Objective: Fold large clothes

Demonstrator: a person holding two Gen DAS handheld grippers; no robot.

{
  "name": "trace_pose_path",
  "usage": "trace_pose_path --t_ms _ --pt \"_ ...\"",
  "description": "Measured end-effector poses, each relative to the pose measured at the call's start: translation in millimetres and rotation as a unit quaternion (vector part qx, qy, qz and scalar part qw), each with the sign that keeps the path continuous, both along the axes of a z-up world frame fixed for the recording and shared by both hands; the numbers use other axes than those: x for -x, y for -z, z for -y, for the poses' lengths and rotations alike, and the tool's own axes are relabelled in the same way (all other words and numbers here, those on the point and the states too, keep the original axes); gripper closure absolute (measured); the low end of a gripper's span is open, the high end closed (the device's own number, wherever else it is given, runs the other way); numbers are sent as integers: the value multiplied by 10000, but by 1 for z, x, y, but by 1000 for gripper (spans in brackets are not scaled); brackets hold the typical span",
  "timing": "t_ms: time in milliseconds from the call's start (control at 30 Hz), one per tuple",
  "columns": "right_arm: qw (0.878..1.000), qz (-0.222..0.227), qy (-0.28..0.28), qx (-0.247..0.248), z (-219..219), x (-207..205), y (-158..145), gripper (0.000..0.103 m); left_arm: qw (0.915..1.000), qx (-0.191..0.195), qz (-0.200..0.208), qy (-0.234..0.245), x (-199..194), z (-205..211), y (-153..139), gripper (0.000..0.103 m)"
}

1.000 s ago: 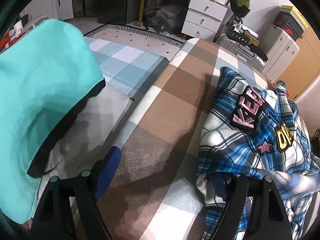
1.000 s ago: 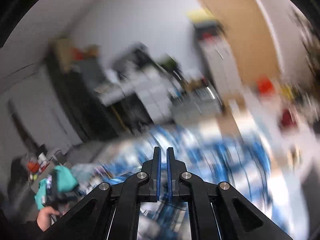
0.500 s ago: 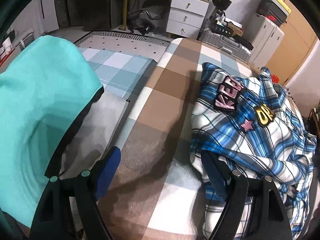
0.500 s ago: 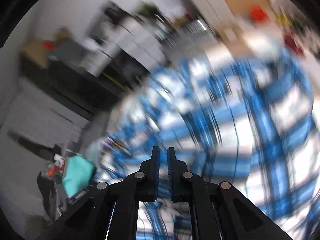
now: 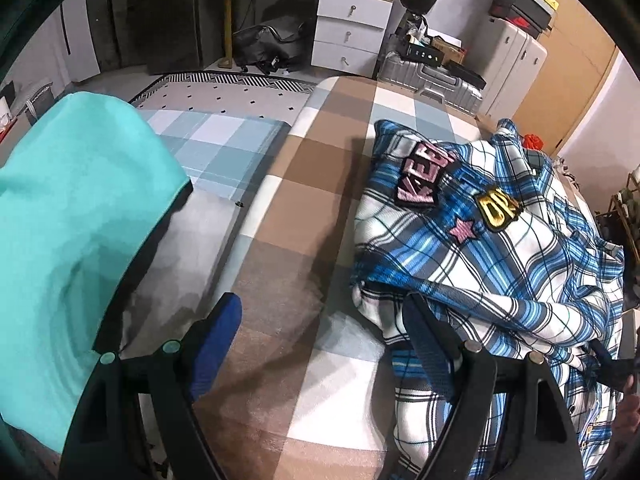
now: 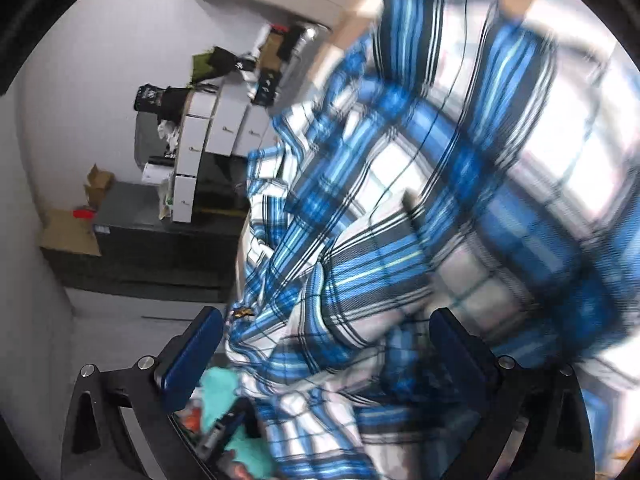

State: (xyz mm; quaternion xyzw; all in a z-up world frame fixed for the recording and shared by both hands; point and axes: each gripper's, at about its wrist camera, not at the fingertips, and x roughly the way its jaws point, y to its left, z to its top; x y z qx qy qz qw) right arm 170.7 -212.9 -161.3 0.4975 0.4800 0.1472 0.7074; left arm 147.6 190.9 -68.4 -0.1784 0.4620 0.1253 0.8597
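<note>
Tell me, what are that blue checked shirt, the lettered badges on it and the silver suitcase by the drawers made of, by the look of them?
The plaid shirt looks like soft woven fabric, perhaps cotton: matte, creased, draping in folds. The letter patches seem embroidered cloth with raised, fuzzy edges. The suitcase looks like a hard ribbed shell with a metallic sheen; aluminium or plastic, I cannot tell.

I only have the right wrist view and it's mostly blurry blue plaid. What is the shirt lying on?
Observer: The left wrist view shows the plaid shirt on a bed with a brown, white and blue checked cover.
Operator: Any markings on the shirt?
Observer: Yes, patches: a pink one reading KEE, a yellow one and a pink star.
Operator: Is the left gripper holding it?
Observer: No. The left gripper is open; one finger sits against the shirt's edge.
</note>
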Motion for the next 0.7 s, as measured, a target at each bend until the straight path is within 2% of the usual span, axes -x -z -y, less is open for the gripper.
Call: trace_pose_path --t_ms 100,133,167,200,233,300,400,467,567,633,700 --pt "9996 -263 -37 13 -10 -15 3 0 10000 7 10 1 0 0 -1 23" --pt "9996 -247 -22 159 -14 -20 0 8 10000 -24 6 16 -1 0 -2 23" --pt "9990 -273 -90 348 -18 -23 -4 50 10000 -48 5 25 -2 2 -2 23" --pt "9975 -310 -218 590 -23 -29 -6 76 10000 -76 -1 45 -4 3 -2 23" --pt "9966 -243 -289 738 -27 -34 -8 89 9999 -86 -1 54 -5 3 -1 23" --pt "9951 -32 -280 951 -28 -39 -16 95 9999 -101 -15 43 -8 4 0 23" --pt "9868 874 -328 1322 -27 -48 -49 96 9999 -115 -19 79 -12 5 -1 23" --pt "9706 1735 -408 1615 -24 -49 -83 97 9998 -150 -35 143 -13 7 -2 23" --pt "9380 2799 -474 1987 -12 -41 -130 97 9996 -199 17 207 -13 11 -7 23" --pt "9193 3271 -575 2110 -2 -34 -154 97 9993 -271 118 220 -11 13 -13 23" --pt "9042 3560 -648 2269 3 -27 -165 97 9988 -356 240 228 -10 17 -19 23"
